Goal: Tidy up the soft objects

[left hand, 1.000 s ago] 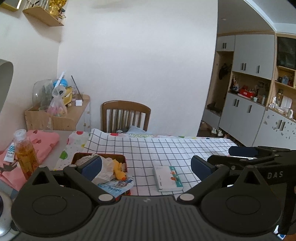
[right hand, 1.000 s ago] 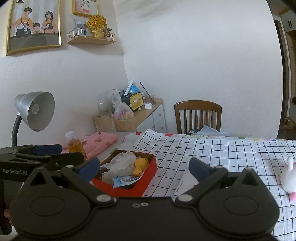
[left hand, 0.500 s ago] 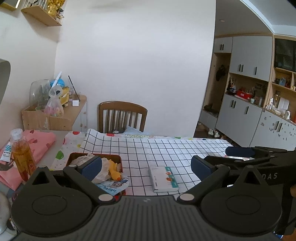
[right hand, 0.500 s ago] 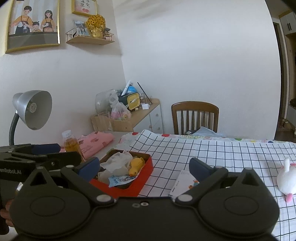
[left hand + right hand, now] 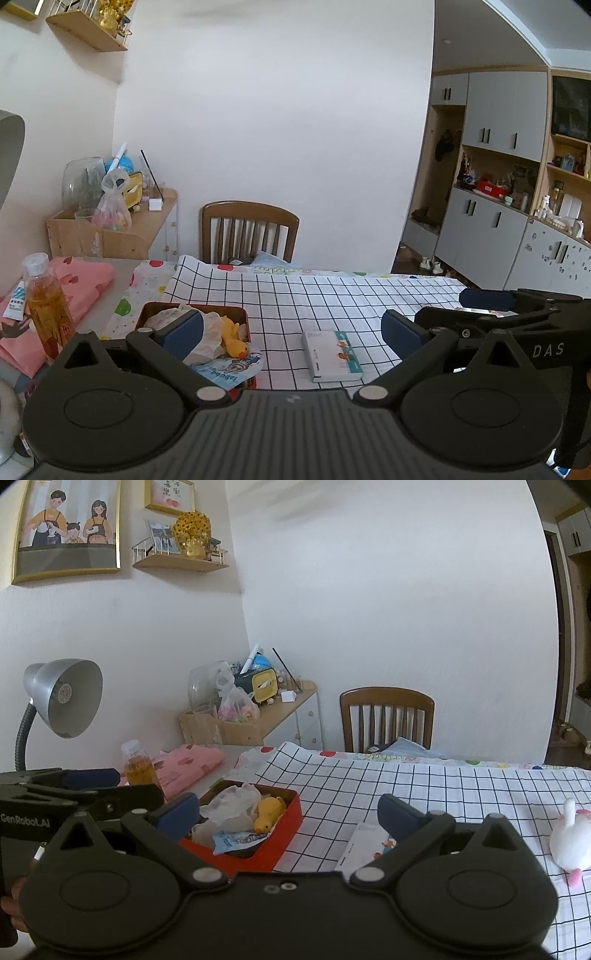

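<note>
A red tray on the checked tablecloth holds a yellow plush duck, a crumpled clear bag and a blue snack packet. The tray and the duck also show in the left wrist view. A white plush rabbit lies on the cloth at the right. My left gripper is open and empty, above the table's near edge. My right gripper is open and empty, right of the left one.
A small book lies on the cloth right of the tray. A bottle of amber liquid and pink folded cloth sit at the left. A desk lamp stands at the left, a wooden chair behind the table.
Both grippers have drawn back and shifted a little; the tray and the book sit slightly lower and further left in the views. Both stay open and empty.
</note>
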Motion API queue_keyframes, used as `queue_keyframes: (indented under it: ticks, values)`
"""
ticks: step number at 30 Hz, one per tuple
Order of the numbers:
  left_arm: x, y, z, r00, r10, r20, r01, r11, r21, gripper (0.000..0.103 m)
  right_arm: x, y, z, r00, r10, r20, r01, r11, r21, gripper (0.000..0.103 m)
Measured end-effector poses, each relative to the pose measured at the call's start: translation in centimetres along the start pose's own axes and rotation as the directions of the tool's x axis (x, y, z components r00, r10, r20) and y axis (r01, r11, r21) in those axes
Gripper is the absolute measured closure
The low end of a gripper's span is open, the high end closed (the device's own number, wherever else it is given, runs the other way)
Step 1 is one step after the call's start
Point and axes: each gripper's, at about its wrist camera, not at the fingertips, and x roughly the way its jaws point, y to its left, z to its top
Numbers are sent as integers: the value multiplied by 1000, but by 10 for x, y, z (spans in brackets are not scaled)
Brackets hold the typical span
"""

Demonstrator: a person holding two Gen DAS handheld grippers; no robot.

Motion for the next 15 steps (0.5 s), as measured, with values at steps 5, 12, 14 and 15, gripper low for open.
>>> queue_keyframes:
  ticks: [5, 12, 14, 15]
  values:
    - [3, 0, -1, 1000, 1, -6, -1, 1000, -3, 0, 2, 1, 0, 1000, -10, -7, 10, 1000, 5, 0]
    - [5, 0, -2, 1000, 0, -29, 0, 1000, -4, 0, 4, 0, -2, 1000, -17, -18, 18, 1000, 9, 0]
    - [4, -1, -2, 1000, 1, -28, -1, 1000, -1, 0, 4, 0, -3, 1000, -19, -20, 20, 1000, 12, 0]
    - [4, -1, -2, 1000, 0, -28, 0, 1000, 0, 0, 4, 0, -3, 1000, -19, -20, 19, 1000, 14, 0]
